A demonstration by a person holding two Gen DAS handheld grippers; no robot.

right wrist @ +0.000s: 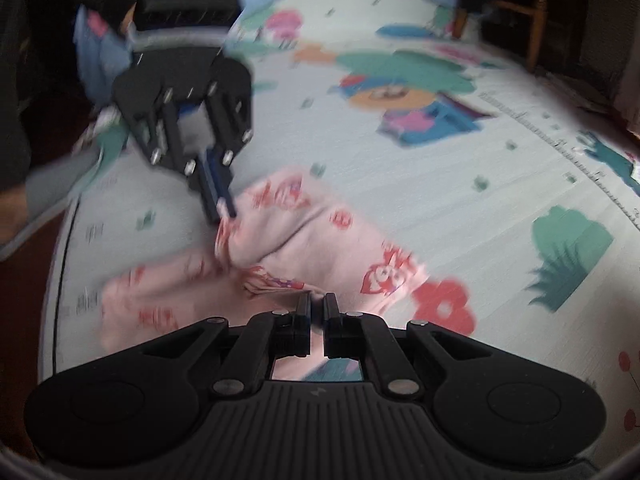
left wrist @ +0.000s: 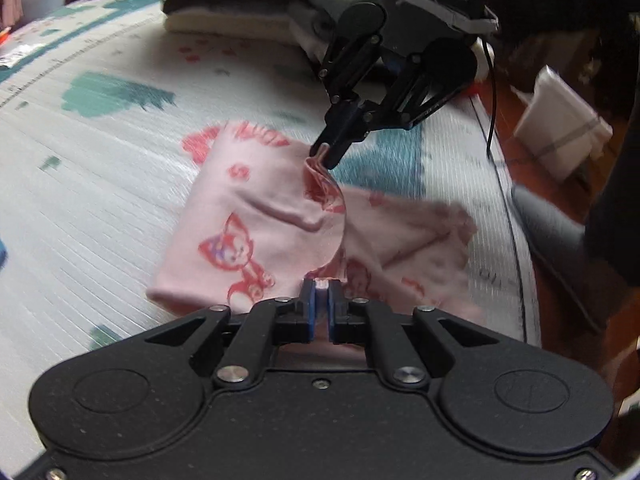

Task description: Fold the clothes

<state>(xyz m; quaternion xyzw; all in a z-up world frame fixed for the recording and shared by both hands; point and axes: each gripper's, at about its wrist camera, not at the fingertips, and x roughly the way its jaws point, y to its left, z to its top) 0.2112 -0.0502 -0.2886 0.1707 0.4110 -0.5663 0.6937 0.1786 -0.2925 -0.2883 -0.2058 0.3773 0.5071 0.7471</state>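
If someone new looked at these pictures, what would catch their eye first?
The pink printed garment lies mid-mat, pinched at opposite edges by both grippers: the left gripper at the near edge, the right gripper lifting the far one. Behind it, the play mat shows bright cartoon prints.

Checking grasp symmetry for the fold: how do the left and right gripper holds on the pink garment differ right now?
The left gripper pinches the near edge of the pink garment low against the play mat; the right gripper holds the far edge lifted, pulling up a ridge of cloth. The left gripper shows blue pads, the right gripper looks all black. Both are shut on the same fabric edge, facing each other.
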